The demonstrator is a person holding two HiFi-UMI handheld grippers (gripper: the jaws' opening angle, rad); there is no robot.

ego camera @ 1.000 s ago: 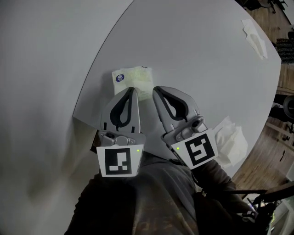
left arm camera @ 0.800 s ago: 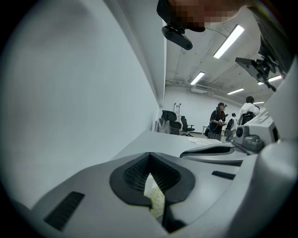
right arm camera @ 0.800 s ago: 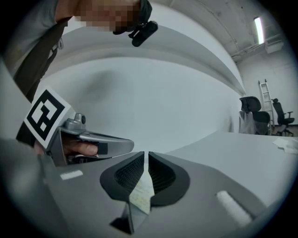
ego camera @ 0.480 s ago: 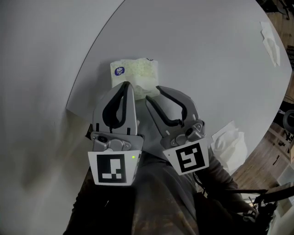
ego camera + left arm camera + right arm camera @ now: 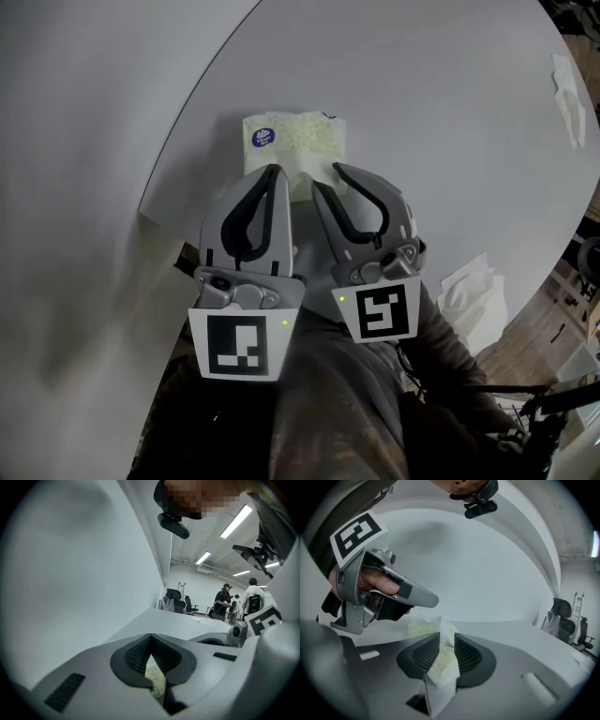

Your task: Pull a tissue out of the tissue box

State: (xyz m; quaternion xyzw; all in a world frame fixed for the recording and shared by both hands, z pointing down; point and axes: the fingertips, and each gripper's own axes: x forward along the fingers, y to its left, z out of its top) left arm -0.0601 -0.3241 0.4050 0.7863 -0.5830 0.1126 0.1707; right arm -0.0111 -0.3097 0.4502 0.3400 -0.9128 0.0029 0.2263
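A pale green tissue pack (image 5: 298, 141) with a blue round label lies near the white table's (image 5: 422, 112) left edge. My left gripper (image 5: 274, 172) rests its tip on the pack's near edge; in the left gripper view its jaws (image 5: 150, 639) meet, with a sliver of the green pack (image 5: 155, 679) between the pads. My right gripper (image 5: 325, 178) is just right of it, at the pack's near side. In the right gripper view it (image 5: 443, 637) is shut on a white tissue (image 5: 440, 663) rising from the pack (image 5: 419, 627).
Crumpled tissues (image 5: 473, 291) lie at the table's near right edge, and another (image 5: 567, 94) at the far right. The table's curved edge (image 5: 183, 136) runs down the left. People and office chairs (image 5: 180, 605) stand far off.
Both grippers have moved forward onto the pack's near edge. The right gripper's jaws, apart half a second ago, have come together on the tissue.
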